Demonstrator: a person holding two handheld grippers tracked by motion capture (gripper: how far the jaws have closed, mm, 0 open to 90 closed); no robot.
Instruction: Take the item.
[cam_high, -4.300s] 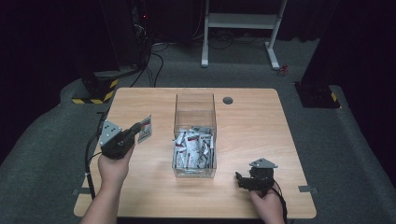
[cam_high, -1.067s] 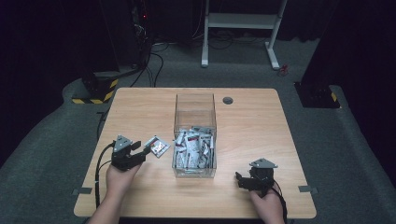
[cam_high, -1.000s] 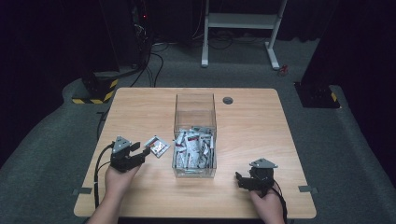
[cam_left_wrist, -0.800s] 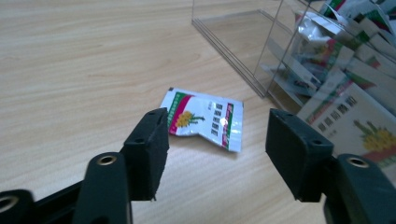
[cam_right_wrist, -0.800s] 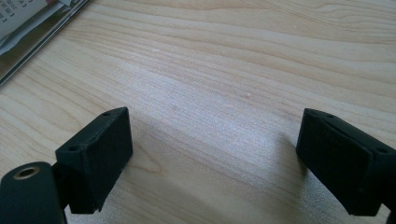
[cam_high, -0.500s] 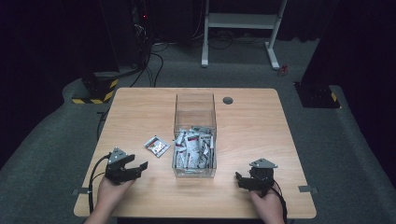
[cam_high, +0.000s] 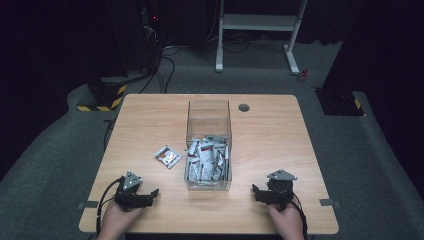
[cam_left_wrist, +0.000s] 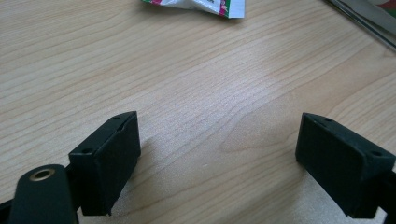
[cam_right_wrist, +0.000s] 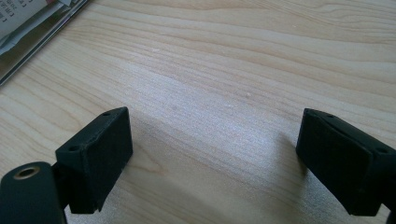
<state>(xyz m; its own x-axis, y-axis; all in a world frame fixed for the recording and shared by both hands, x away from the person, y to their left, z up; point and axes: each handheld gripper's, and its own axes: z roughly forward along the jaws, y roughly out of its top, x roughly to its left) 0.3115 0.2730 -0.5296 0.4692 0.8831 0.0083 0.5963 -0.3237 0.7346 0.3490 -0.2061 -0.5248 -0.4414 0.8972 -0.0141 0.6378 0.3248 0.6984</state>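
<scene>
A clear plastic box (cam_high: 208, 117) stands mid-table, holding several small white sachets (cam_high: 207, 157). One loose sachet (cam_high: 167, 156) lies flat on the wood to its left; its edge shows at the top of the left gripper view (cam_left_wrist: 201, 4). My left gripper (cam_high: 152, 194) rests low near the front left edge, well short of that sachet. Its jaws have just been opening and now stand wide (cam_left_wrist: 219, 154) with bare wood between them. My right gripper (cam_high: 256, 192) sits near the front right, pointing left toward the box, jaws wide (cam_right_wrist: 215, 154) and empty.
The wooden table (cam_high: 270, 135) has a round cable hole (cam_high: 244, 107) behind the box. The box's base corner shows at the top left of the right gripper view (cam_right_wrist: 28, 28). Dark floor, cables and a white frame lie beyond the table.
The left gripper let the sachet go beside the box, then drew back toward the front edge and sank to the table, jaws widening. The right gripper stayed put.
</scene>
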